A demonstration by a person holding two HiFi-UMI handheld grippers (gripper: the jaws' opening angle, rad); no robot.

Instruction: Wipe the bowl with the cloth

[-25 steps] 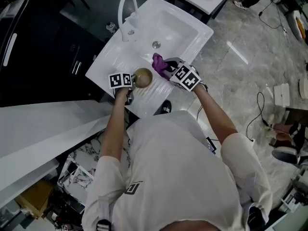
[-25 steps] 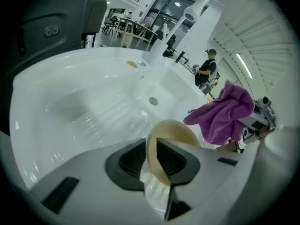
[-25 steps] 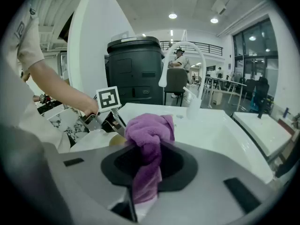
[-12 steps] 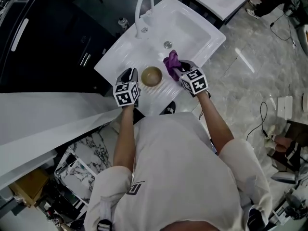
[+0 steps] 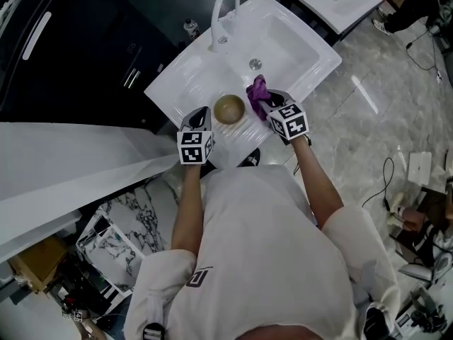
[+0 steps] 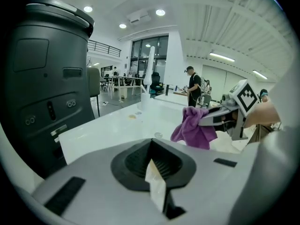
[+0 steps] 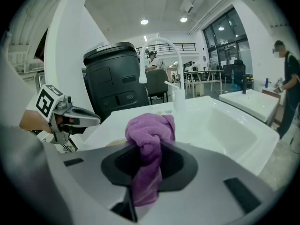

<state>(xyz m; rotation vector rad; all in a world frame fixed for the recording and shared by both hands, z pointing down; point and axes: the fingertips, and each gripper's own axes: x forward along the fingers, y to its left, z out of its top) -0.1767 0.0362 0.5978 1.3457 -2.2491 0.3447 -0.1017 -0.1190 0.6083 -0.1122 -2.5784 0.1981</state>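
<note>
At the far left stands a dark cabinet, and beside it the white sink unit runs off to the right, with its curved tap at the far edge. The left gripper hovers over the near left part of the ribbed draining board. Its jaws are clenched together with nothing of the bowl between them, only a pale sliver showing where they meet. Just to its right, and apart from it, the tan bowl sits upright on the draining board, left of the basin. Right of the bowl hangs the purple cloth, bunched and just beside the bowl's right rim; whether it touches the rim cannot be told. The right gripper is clamped on the cloth, a fold of which droops down between its jaws.
</note>
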